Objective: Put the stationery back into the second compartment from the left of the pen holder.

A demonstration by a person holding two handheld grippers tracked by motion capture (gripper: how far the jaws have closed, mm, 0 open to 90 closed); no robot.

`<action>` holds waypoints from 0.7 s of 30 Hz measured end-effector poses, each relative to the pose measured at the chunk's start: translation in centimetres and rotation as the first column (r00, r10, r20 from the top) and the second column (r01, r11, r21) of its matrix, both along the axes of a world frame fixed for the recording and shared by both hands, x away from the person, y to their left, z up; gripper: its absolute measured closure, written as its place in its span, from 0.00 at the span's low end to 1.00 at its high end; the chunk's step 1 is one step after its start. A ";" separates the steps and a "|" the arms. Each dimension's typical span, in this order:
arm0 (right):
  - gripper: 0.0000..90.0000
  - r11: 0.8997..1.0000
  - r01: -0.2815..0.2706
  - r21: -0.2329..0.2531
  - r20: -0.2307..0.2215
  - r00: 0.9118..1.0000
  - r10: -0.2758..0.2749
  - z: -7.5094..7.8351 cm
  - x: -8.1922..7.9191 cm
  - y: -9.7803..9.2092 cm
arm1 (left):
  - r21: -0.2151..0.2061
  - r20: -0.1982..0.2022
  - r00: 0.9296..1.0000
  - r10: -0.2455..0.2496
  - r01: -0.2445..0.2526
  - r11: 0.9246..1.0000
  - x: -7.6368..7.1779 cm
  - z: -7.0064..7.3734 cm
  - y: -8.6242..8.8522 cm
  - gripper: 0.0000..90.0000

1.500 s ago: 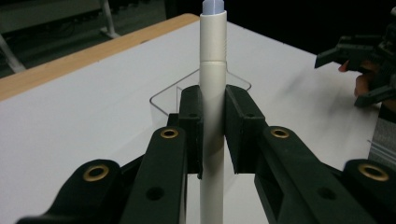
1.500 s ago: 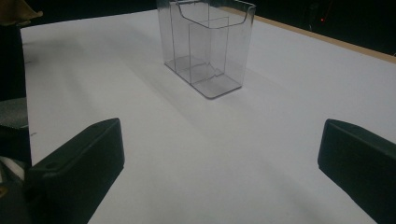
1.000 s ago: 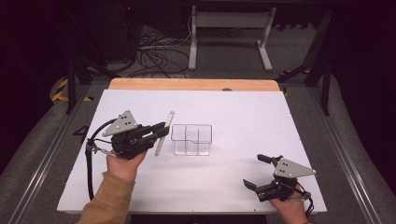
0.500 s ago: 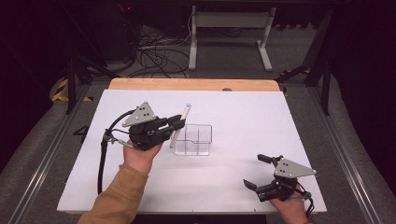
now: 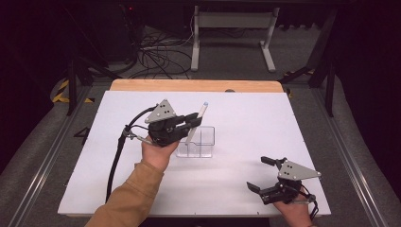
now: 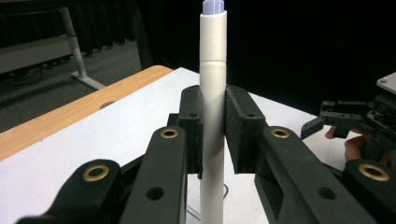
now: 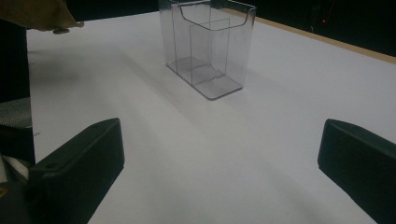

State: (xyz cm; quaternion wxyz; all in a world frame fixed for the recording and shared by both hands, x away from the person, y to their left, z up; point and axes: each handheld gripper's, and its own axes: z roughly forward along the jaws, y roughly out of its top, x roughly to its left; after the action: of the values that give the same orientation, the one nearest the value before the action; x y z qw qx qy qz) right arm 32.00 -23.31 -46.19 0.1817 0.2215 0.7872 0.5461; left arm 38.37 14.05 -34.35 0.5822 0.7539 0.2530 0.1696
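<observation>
Pen (image 6: 212, 107): white barrel w/ pale blue tip up top, pinched mid-barrel by the left gripper (image 5: 193, 121); near upright, tip leaning a bit toward the far edge of the tabletop (image 5: 246, 189). Lower end hangs over the holder's left side, approx. mid-tabletop.
Left gripper: jaws pressed onto the barrel from both sides, seen close in the left gripper view; grip sits roughly halfway along, so plenty of pen above and below.
Holder (image 7: 205, 46): clear plastic organiser w/ several compartments, standing upright near the tabletop's centre, nothing in it as far as I can tell. Which compartment the pen is over – can't tell.
Right gripper (image 5: 262, 174): near the front-right corner of the tabletop, jaws spread wide, holding nothing; well apart from the holder, not bracing it.
Step (judgement): prob. lowering the pen into a compartment; not in yet.
Risk 1: lower end catches a rim or divider → light holder tips or slides, since nothing steadies it.
Risk 2: smooth round barrel could slip or swivel between the pads if it meets resistance.
Risk 3: letting go too high or tilted → pen bounces out or topples the holder.
</observation>
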 end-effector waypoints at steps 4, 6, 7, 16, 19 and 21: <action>0.01 1.000 -0.001 -0.003 0.001 1.000 0.001 0.0 0.0 0.0 | -0.007 0.000 1.000 0.006 -0.006 1.000 0.6 -0.3 -0.5 0.87; 0.01 1.000 0.000 -0.004 0.002 1.000 0.000 0.0 0.0 0.0 | -0.015 -0.005 1.000 0.008 -0.008 1.000 1.0 -0.5 -0.6 0.87; 0.01 1.000 0.000 -0.003 0.001 1.000 0.000 0.0 0.0 0.0 | -0.017 -0.008 1.000 0.009 -0.009 1.000 1.2 -0.6 -0.7 0.87; 0.01 1.000 -0.002 -0.004 0.005 1.000 0.002 0.0 0.0 0.0 | -0.037 0.002 1.000 0.002 -0.002 0.999 2.4 -1.6 -1.3 0.87; 0.01 1.000 -0.003 -0.003 0.005 1.000 0.003 0.0 0.0 -0.1 | -0.041 0.005 1.000 0.003 -0.003 0.999 2.9 -1.9 -1.5 0.87; 0.01 1.000 -0.003 -0.004 0.005 1.000 0.003 0.0 0.0 -0.1 | -0.045 -0.002 1.000 0.004 -0.004 0.999 3.2 -2.1 -1.6 0.87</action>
State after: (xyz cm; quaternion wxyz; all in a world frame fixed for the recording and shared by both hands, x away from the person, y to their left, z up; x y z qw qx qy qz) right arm 32.00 -23.38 -46.21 0.1835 0.2185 0.7880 0.5456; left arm 41.59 12.44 -36.50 0.5983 0.7403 0.2589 0.1645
